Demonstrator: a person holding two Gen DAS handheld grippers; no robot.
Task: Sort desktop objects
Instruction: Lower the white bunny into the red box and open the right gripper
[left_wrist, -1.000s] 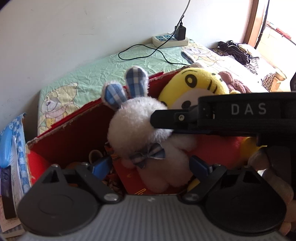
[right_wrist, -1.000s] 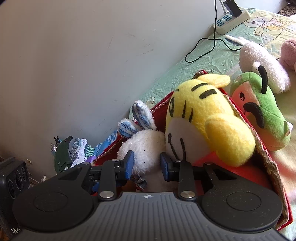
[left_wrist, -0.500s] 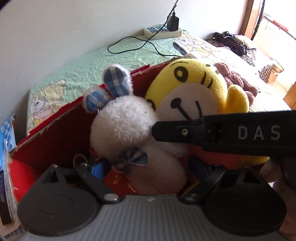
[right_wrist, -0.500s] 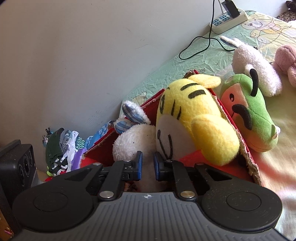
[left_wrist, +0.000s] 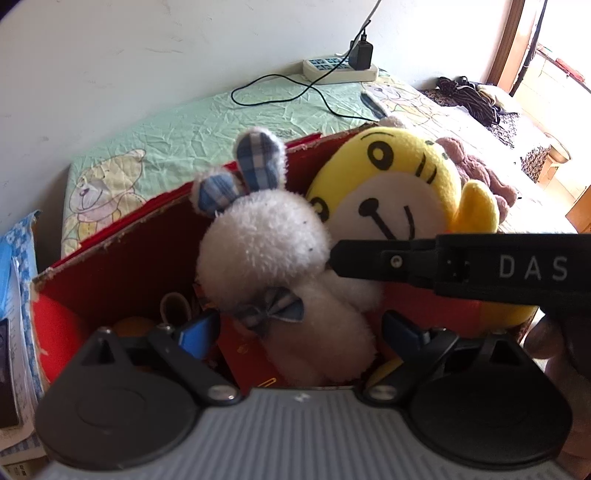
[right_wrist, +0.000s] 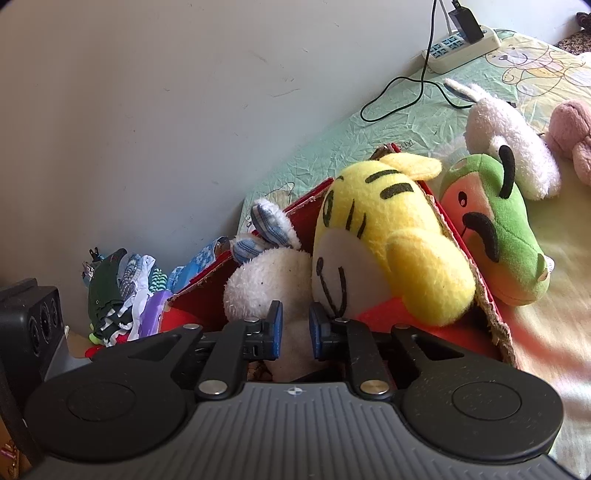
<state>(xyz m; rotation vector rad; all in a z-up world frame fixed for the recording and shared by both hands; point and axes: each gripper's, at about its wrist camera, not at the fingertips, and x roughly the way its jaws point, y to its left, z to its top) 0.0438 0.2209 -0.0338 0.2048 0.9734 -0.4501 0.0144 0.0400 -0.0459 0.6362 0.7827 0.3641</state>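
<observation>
Yellow tiger plush (left_wrist: 391, 206) lower body behind the right hand-held gripper (left_wrist: 461, 266) (itself cut off at frame edge).

left gripper (left_wrist: 299, 332): black, blue pads | right gripper (right_wrist: 294, 329): black, "DAS" lettering

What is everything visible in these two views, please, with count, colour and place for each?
White rabbit: 1, white with blue-check ears, in the red box.
Yellow tiger: 1, yellow, in the box beside the rabbit.
Green toy: 1, green and orange, on the bed outside the box.
Power strip: 1, white, by the wall.
Left gripper: black, blue pads, open around the rabbit's body.
Right gripper: black, narrowly parted at the rabbit.
</observation>
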